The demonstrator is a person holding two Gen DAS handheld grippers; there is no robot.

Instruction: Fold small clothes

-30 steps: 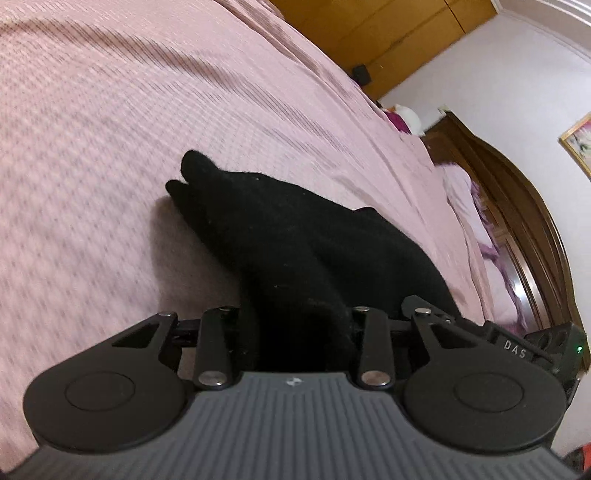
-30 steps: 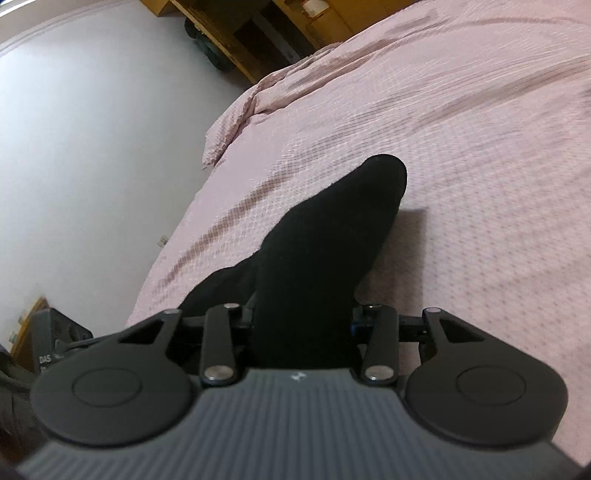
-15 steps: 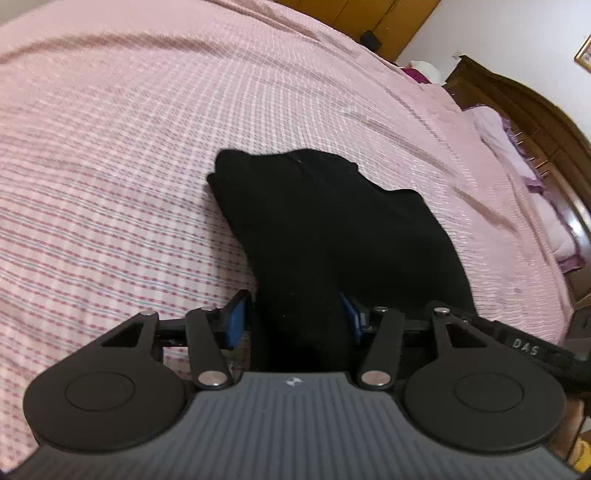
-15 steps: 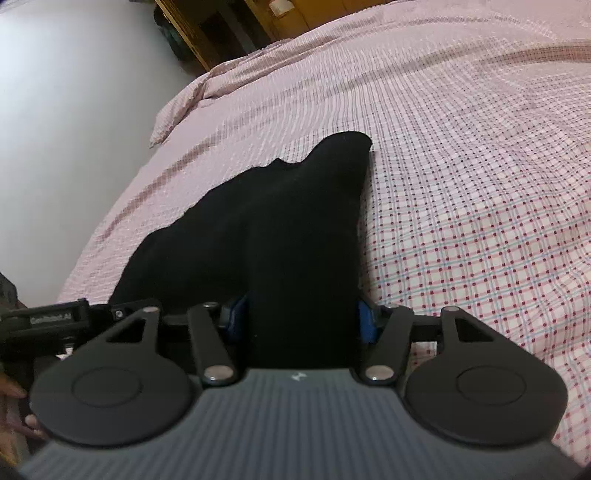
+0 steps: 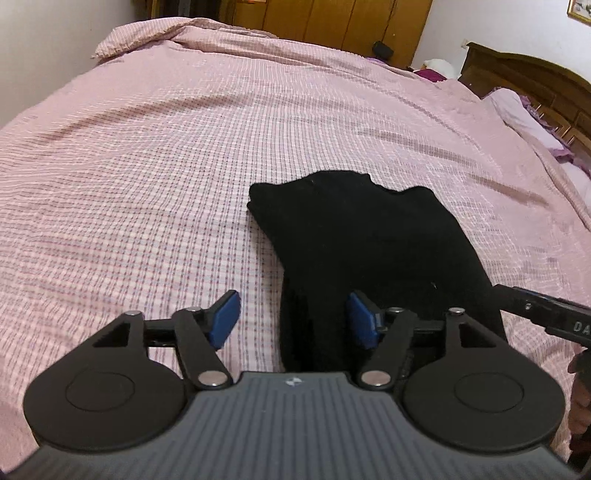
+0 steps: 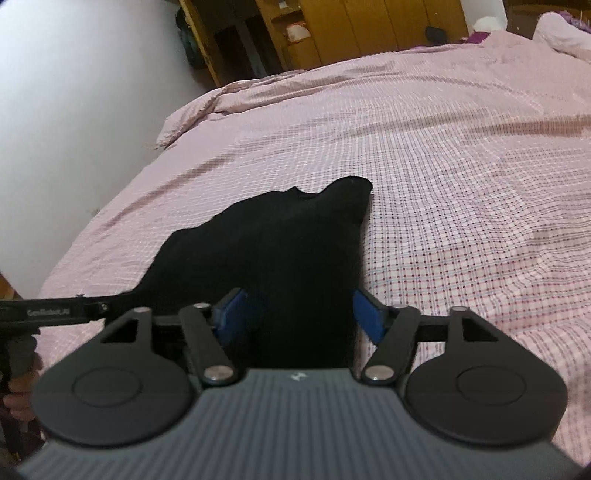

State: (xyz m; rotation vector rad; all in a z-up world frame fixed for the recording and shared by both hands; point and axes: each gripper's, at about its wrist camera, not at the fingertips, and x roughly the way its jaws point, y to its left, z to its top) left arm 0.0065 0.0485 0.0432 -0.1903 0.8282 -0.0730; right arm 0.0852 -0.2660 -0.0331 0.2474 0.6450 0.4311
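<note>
A small black garment (image 5: pixel 369 236) lies flat on the pink checked bedspread (image 5: pixel 147 147). It also shows in the right wrist view (image 6: pixel 280 243). My left gripper (image 5: pixel 293 319) is open, its blue pads (image 5: pixel 225 317) apart, with the garment's near left edge lying between them. My right gripper (image 6: pixel 299 317) is open too, blue pads (image 6: pixel 367 317) spread on either side of the garment's near right edge. The cloth rests on the bed and neither gripper pinches it. Each gripper shows at the edge of the other's view.
The bedspread (image 6: pixel 461 184) stretches far ahead and to both sides. A wooden headboard (image 5: pixel 535 85) and pillows (image 5: pixel 524 110) stand at the right. Wooden wardrobes (image 5: pixel 332 26) line the far wall. A white wall (image 6: pixel 74 92) runs along the bed's left edge.
Both grippers lowered the garment onto the bed and opened, letting go of it. The views tilted up level with the bed.
</note>
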